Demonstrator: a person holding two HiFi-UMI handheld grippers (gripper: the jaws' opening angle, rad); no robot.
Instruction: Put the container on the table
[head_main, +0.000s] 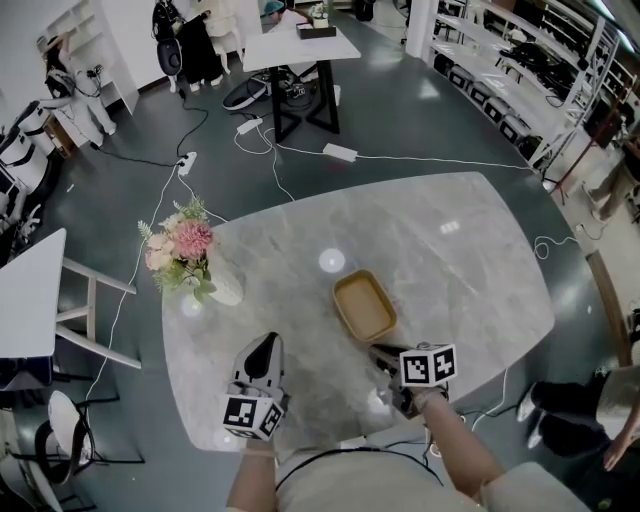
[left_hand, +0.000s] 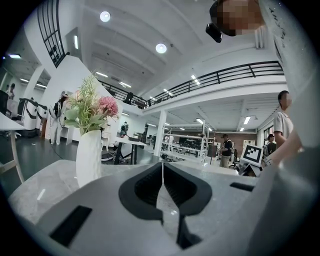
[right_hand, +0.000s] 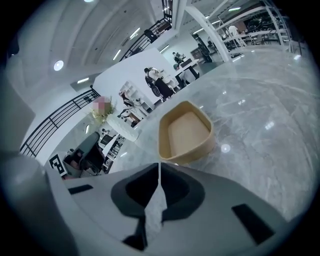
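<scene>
Tan container (head_main: 365, 305) stands upright and empty on the grey marble table (head_main: 470, 250), touched by neither tool, so the placing step reads as complete. Right gripper (right_hand: 159, 170) sits just short of the container's near rim with its jaws pressed together on nothing; left gripper (left_hand: 162, 167) is low over the near part of the table, jaws likewise closed and empty. Next move, as judged: draw both grippers clear without nudging the container; no further grip is called for.
</scene>
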